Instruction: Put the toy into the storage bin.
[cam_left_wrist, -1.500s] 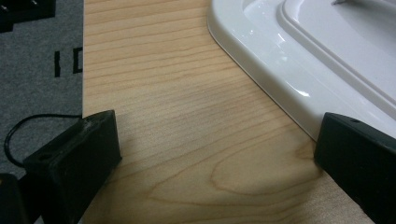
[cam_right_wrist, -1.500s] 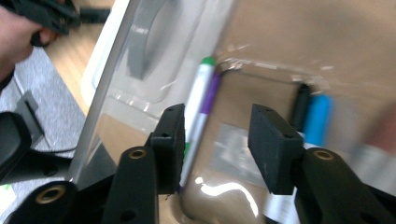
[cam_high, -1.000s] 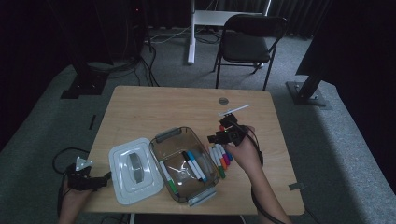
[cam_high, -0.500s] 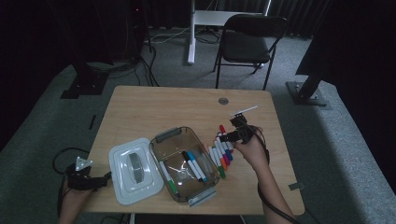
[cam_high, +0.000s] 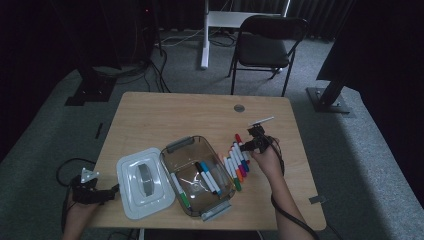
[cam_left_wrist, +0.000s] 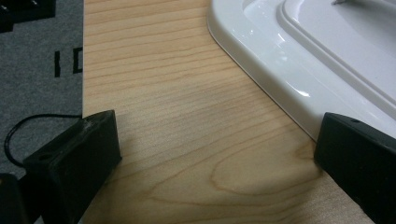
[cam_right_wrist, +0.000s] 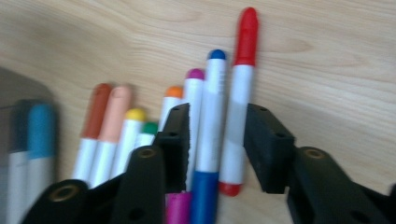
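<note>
A row of several coloured markers lies on the wooden table, right of a clear container that holds a few more markers. My right gripper is down at the far end of the row. In the right gripper view its jaws straddle the blue marker and the red marker. They have just been closing, and the pads do not clearly press. My left gripper rests open at the table's front left, its jaws over bare wood beside the white lid.
The white lid lies left of the container, near the front edge. A round grommet sits at the back right of the table. A black chair stands behind the table, and cables lie on the grey floor.
My right gripper has come down and a little to the right onto the far end of the marker row. The left hand has stayed put.
</note>
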